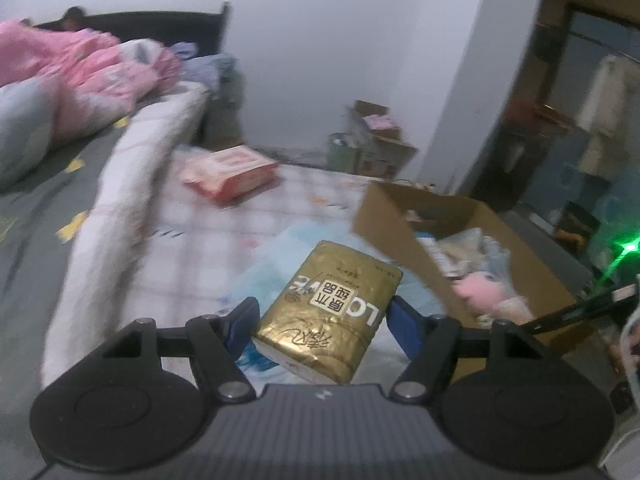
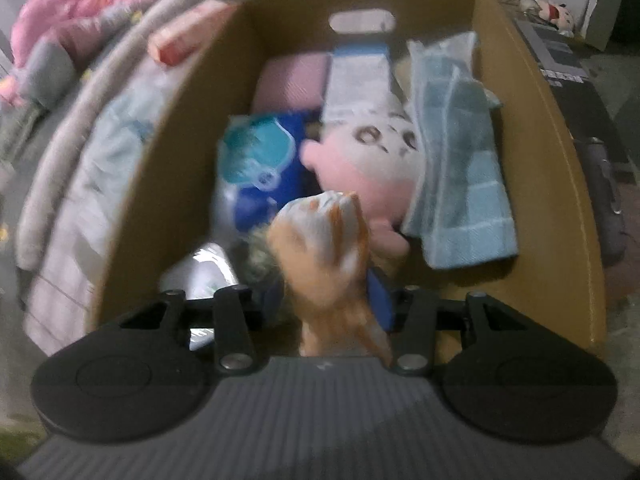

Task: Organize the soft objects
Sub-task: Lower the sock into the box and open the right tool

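- The left gripper (image 1: 322, 312) holds a gold pack (image 1: 328, 312) of tissues; both blue pads (image 1: 242, 320) press on its sides, the pack tilted, its far end pointing up and away.
- Under the gold pack and just beyond the left fingertips lies a pale blue bag (image 1: 276, 256) on a checked mat (image 1: 224, 220).
- Farther ahead and to the left of this gripper a red pack (image 1: 230, 172) lies on the mat, well apart from the gold one.
- Right of the left gripper stands an open box (image 1: 404, 232) of brown card, one flap raised near the gold pack; a pink plush (image 1: 476, 290) shows inside.
- Far left of it is a bed (image 1: 36, 216) with pink bedding (image 1: 72, 72).
- The right gripper (image 2: 326, 300) hangs over the open box (image 2: 540, 160), pointing down into it.
- An orange-and-white plush (image 2: 328, 248) sits between its jaws, against the right pad (image 2: 380, 300); the left pad is partly hidden, and blur keeps me from telling whether the jaws grip it or are loose.
- Just beyond the orange plush lies the pink plush (image 2: 368, 168), face up.
- Left of that is a blue pack (image 2: 260, 168); right of it, a folded blue towel (image 2: 460, 176).
- At the box's far wall, below its handle slot, lie a pink pad (image 2: 292, 80) and a white-and-blue pack (image 2: 358, 76).
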{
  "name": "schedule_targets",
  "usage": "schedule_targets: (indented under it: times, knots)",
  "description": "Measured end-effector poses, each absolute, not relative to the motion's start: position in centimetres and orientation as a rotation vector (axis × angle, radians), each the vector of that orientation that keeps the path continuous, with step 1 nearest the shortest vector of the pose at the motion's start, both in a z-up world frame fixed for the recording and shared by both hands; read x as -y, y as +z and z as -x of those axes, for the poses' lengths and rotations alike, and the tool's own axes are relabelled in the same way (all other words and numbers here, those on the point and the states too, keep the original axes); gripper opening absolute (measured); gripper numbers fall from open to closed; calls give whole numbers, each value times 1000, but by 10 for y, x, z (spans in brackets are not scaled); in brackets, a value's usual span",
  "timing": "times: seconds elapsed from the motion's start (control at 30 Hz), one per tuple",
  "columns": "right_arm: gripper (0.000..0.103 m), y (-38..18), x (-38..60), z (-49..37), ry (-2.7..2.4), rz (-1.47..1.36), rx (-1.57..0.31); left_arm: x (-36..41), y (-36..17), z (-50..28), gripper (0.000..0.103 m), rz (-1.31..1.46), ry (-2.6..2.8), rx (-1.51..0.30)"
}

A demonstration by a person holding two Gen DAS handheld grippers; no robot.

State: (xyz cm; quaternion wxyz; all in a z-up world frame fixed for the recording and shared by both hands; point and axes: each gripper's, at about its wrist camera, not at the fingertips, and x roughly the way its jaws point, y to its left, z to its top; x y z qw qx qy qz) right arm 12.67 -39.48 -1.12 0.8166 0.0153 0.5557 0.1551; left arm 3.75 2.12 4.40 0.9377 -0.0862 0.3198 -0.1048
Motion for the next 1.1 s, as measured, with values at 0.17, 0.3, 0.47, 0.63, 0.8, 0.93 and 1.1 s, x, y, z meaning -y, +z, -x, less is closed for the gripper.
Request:
schedule_targets:
  times: [0.17,0.3,0.47,0.63,0.8,0.93,1.1]
  knots:
    - [59,9,417,-117,322,-136,-1079,23,56,-56,71,126,-317,-659]
    - [62,37,449,-90,306,-291,-921,69,64,-74,71,79,-421,-677]
    - [71,58,483,-39,248,-397,-737,146,58,-114,71,35,-556,-782]
    - [73,49,511,4,177,-485,-688,228,36,-147,71,-42,-638,-878]
    - [73,28,533,20,117,-561,-696,292,10,-162,72,-89,-681,-939]
    - [73,13,544,29,96,-613,-699,320,-24,-173,78,-100,-695,-1031]
    - [73,2,549,35,84,-647,-701,320,-44,-180,78,-39,-670,-1113]
